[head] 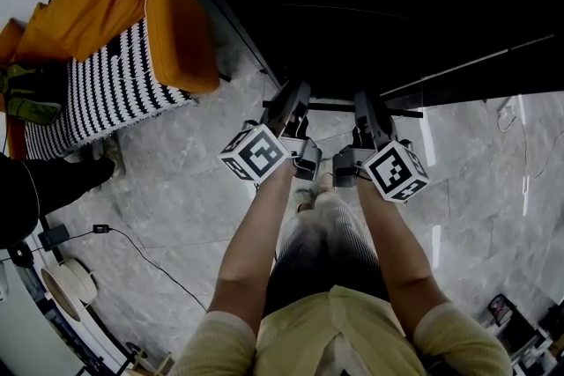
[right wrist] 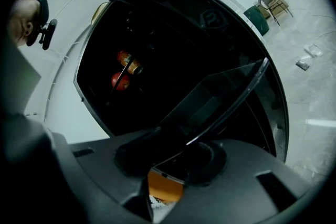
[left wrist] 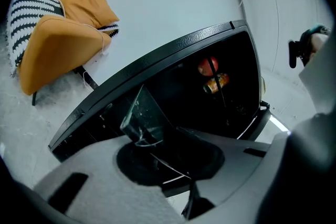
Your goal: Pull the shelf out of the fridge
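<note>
Here's the glass shelf (right wrist: 223, 94), sitting in the dark fridge (left wrist: 173, 44) with its front edge at the open mouth; how far out it is I cannot tell. The left gripper (head: 295, 99) is pinched narrow on that edge near one end; the right gripper (head: 370, 110) clamps it a little wider near the other, glass running between both pairs of jaws. So the step in hand, I'd say, is the draw itself: keep both hands level and in step, or the pane may skew and bind at its sides; firm grip, no twisting, it's glass. A red thing (left wrist: 208, 66) and an orange one (left wrist: 217, 83) sit deeper inside; an orange chair (head: 176, 31) stands off to the left.
</note>
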The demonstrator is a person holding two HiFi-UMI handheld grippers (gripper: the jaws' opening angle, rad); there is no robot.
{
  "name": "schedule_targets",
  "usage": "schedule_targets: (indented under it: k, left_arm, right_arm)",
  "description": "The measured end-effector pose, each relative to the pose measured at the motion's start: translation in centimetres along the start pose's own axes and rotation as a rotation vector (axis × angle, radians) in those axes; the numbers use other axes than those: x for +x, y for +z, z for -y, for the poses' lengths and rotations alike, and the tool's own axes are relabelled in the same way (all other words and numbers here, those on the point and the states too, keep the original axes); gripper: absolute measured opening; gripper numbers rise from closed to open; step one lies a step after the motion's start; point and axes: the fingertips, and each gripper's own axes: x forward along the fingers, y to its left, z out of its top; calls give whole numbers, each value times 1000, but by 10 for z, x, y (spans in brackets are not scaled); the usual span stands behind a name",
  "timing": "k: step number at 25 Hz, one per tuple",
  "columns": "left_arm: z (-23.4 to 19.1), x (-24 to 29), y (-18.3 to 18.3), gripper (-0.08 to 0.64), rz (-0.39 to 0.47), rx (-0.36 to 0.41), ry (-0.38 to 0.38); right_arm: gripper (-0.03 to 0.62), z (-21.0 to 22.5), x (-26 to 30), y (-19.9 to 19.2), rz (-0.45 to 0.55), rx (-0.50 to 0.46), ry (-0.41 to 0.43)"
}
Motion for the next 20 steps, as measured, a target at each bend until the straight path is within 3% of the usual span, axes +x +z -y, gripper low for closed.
schedule_targets:
  k: [10,20]
  left_arm:
    - [10,-30,-4,92,8,-21,-9]
    - [36,-47,3,92,0,-6,-45]
  right_arm:
    - [127,-17,-26,-5,-8,-42,18]
    - [127,-38,-50,3,17,-26,16]
